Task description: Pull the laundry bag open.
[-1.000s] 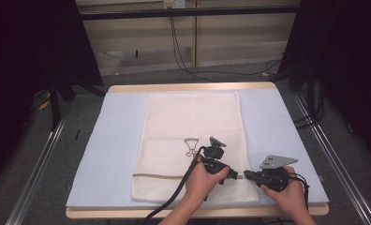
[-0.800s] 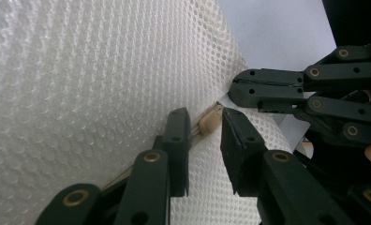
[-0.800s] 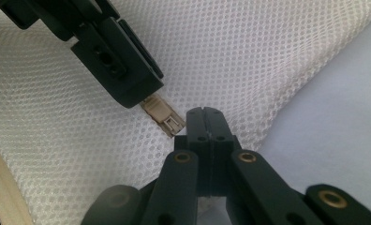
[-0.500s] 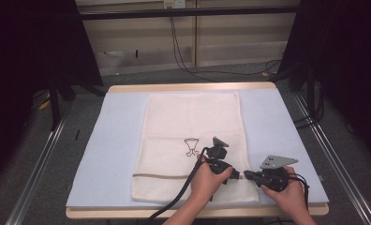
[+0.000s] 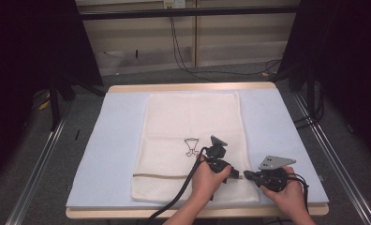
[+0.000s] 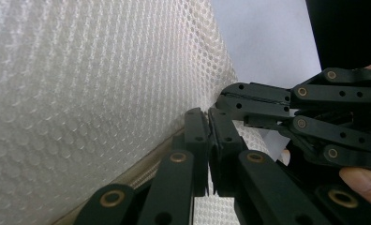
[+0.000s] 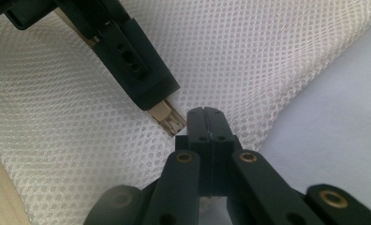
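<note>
A white mesh bag (image 5: 193,140) is laid flat on the pale blue mat (image 5: 118,154), well centred, with a small black drawing (image 5: 191,146) on it. The left gripper (image 5: 235,174) has just been closing and is seen clamped on the beige zipper tab (image 7: 167,118) at the bag's near right edge. Just beside it, the right gripper (image 5: 246,175) is clenched on the mesh at the same edge, jaws pressed together.
</note>
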`<state>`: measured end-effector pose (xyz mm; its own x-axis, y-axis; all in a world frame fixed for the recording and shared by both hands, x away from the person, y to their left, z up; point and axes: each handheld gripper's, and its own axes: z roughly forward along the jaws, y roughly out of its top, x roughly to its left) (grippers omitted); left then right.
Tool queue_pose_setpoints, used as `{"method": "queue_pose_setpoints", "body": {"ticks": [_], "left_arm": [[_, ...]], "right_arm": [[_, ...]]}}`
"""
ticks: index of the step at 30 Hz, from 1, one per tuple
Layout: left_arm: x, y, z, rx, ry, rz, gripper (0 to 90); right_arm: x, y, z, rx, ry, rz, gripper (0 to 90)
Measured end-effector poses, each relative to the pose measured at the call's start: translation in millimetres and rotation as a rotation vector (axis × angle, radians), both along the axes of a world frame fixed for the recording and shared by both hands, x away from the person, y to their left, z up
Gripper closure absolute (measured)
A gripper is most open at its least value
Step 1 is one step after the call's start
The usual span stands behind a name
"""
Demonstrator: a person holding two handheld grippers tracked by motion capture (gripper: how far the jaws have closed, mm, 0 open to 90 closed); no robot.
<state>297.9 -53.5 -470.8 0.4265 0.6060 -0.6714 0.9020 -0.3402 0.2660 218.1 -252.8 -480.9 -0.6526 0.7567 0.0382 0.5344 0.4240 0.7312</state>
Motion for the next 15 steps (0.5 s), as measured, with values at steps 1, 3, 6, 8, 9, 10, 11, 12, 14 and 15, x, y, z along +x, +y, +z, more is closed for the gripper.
{"method": "queue_pose_setpoints", "body": {"ticks": [1,3,6,8,9,10,11,12,14,15], "left_arm": [[0.2,0.8,-0.4,-0.009,0.009,0.009,87.5],[0.4,2.5,-1.3,-0.019,0.014,0.003,87.5],[0.4,4.4,-0.9,-0.020,0.017,0.009,87.6],[1.5,9.1,0.9,-0.022,0.017,0.018,87.6],[1.9,10.8,1.2,-0.025,0.010,0.009,87.6],[1.9,10.8,1.2,-0.025,0.010,0.009,87.6],[1.7,11.7,0.9,-0.035,0.012,0.014,87.6],[1.8,11.7,0.6,-0.033,0.013,0.015,87.6],[2.2,12.1,0.1,-0.026,0.008,0.008,87.6],[2.5,12.6,-0.1,-0.032,0.015,0.007,87.6]], "right_arm": [[-0.5,0.6,-0.1,-0.002,-0.003,-0.002,90.0],[-1.2,1.1,0.2,-0.014,-0.009,-0.001,90.0],[-1.4,1.2,0.2,-0.017,-0.012,-0.001,90.0],[-1.2,0.4,0.0,-0.009,-0.007,-0.006,90.0],[-0.9,0.4,-0.2,-0.003,-0.004,-0.004,90.0],[-0.9,0.4,-0.2,-0.003,-0.004,-0.004,90.0],[-1.0,0.2,-0.3,-0.005,-0.005,-0.006,90.0],[-1.0,0.0,-0.3,-0.003,-0.003,-0.005,90.0],[-0.9,-0.1,-0.4,0.000,-0.003,-0.008,90.0],[-0.7,-0.1,-0.5,0.004,-0.001,-0.008,90.0]]}}
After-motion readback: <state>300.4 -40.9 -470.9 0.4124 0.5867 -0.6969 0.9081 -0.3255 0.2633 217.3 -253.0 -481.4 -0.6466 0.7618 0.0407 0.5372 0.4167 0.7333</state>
